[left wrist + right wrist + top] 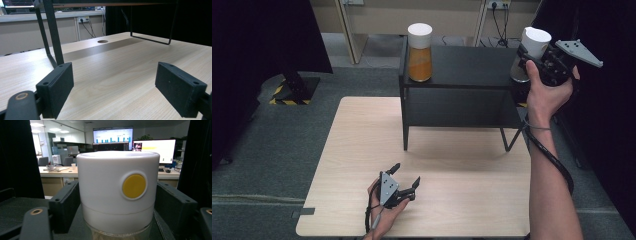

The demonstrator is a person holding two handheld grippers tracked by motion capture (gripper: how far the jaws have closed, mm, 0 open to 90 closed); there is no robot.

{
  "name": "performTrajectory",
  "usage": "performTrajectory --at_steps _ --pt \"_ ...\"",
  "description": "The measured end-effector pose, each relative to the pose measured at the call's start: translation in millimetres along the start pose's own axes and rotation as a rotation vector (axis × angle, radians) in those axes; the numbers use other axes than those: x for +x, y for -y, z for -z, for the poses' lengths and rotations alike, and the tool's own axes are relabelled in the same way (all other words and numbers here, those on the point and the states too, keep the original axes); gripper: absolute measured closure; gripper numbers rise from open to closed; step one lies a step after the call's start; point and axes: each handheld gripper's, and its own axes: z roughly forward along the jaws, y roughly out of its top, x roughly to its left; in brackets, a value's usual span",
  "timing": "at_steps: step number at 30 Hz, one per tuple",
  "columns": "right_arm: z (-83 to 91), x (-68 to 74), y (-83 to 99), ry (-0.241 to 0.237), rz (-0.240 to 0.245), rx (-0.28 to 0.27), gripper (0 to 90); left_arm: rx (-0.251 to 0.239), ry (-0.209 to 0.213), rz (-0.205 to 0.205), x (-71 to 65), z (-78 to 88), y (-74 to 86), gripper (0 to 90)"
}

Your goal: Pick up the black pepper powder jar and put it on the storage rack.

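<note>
Where the jar stands: the white-lidded jar point(529, 50) is on top of the black shelf point(472, 60), at its right end and close to the right-hand edge, well apart from the orange-filled jar point(420, 55) at the left end.
Right gripper: the right gripper point(525, 59) is level with the white lid point(117, 192), one jaw close against each side of it. I cannot tell whether the pads actually press on it.
Left gripper: the left gripper point(406, 173) rests low over the bench point(362, 150), jaws spread wide with nothing between them.
Long axis: vertical. The jar stands upright with the lid uppermost and the clear glass body below.
Facing: the yellow disc point(134, 186) on the lid's side faces the camera on the right gripper, slightly off centre.
Risk, tipping: the jaws sit high on a tall jar, so a sideways tug or a tilt of the wrist would likely lever it over.
Risk, edge: with the jar so near the shelf's end, a small push outward could send it off and down to the floor.
Risk, slip: the lid is smooth and round. A light or uneven squeeze could let it rotate or slide out if it is lifted.
Risk, lid: if the lid is loose, a lift by the lid alone might leave the glass body behind.
</note>
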Motion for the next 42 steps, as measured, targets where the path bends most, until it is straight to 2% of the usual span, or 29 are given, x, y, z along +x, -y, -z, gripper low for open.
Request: performTrajectory --at_steps 4,11,19,42 --pt "0.6 -0.2 -2.8 -0.002 -0.006 0.011 15.0 -0.001 0.000 0.000 -0.1 0.1 0.1 14.6" --pt "8.4 -1.1 -5.1 -0.015 0.000 0.016 9.7 -0.003 0.000 -0.002 -0.7 0.0 0.4 14.6" --pt "20.0 -2.5 -4.3 -0.029 0.012 0.018 8.4 -0.003 0.001 0.000 -1.2 -0.3 0.4 14.6" --pt "44.3 4.9 14.8 -0.048 0.006 0.003 7.7 -0.002 0.001 -0.002 -1.5 -0.1 0.3 14.6"
